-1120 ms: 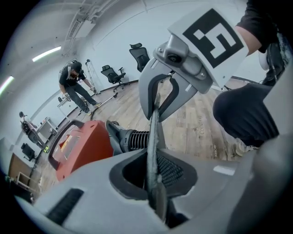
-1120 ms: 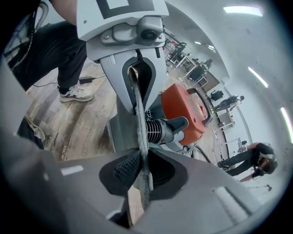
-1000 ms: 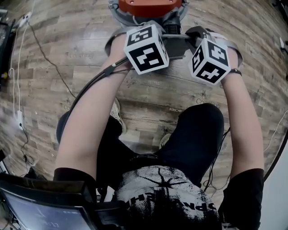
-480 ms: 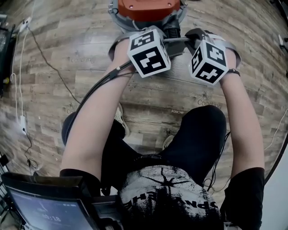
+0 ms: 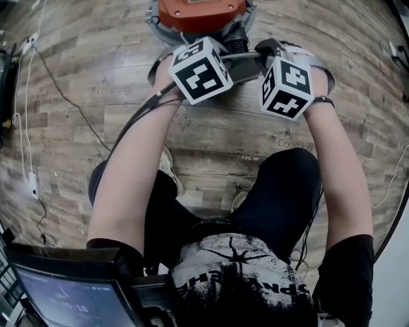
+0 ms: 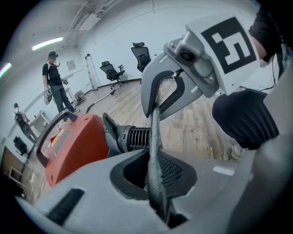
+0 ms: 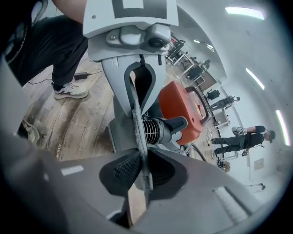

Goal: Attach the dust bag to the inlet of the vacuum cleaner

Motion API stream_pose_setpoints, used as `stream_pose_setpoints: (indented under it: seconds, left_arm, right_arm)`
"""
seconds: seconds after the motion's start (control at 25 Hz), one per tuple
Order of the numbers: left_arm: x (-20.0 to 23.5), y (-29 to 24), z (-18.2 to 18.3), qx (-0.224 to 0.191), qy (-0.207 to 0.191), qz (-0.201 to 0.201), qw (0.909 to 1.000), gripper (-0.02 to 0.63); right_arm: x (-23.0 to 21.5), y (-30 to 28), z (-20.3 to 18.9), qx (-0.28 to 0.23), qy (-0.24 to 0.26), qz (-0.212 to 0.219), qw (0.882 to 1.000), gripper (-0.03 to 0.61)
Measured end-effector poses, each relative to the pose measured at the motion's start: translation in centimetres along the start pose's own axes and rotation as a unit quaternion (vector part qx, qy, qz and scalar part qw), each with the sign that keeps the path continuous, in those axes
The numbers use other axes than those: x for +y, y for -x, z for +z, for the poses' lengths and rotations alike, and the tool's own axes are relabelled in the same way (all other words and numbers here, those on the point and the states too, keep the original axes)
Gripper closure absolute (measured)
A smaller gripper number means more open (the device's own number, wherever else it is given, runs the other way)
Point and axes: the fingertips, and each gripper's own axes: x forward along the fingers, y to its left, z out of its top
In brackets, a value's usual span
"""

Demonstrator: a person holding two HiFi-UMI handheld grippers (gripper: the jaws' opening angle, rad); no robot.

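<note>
The orange vacuum cleaner stands on the wood floor at the top of the head view. Its black ribbed inlet points toward me. I hold the grey dust bag edge-on just in front of the inlet, stretched between both grippers. My left gripper is shut on one thin edge of the bag. My right gripper is shut on the opposite edge. Each gripper faces the other across the bag. In the head view the marker cubes hide the jaws.
The person's legs and a shoe are on the floor below the grippers. Cables run along the left side, and a screen sits at the bottom left. Office chairs and standing people are farther back in the room.
Both grippers keep their hold on the bag in front of the inlet. Only the head view has shifted slightly.
</note>
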Motion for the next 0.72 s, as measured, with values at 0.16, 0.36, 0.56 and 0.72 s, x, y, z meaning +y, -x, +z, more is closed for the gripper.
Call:
stream_pose_setpoints:
  seconds: [0.16, 0.36, 0.56, 0.72]
  left_arm:
    - [0.2, 0.6, -0.1, 0.004, -0.006, 0.003, 1.0, 0.583]
    - [0.1, 0.2, 0.0, -0.017, 0.042, -0.018, 0.9988, 0.578]
    - [0.8, 0.4, -0.2, 0.016, -0.006, 0.0, 0.9999, 0.578]
    - [0.7, 0.8, 0.1, 0.02, -0.003, 0.003, 0.9998, 0.574]
  right_arm:
    - [-0.1, 0.1, 0.3, -0.004, 0.005, 0.002, 1.0, 0.534]
    - [-0.6, -0.6, 0.2, -0.01, -0.015, 0.018, 1.0, 0.529]
    - [-0.3, -0.8, 0.4, -0.012, -0.037, 0.033, 0.999, 0.538]
    - [0.0, -0.2, 0.0, -0.023, -0.049, 0.034, 0.998, 0.535]
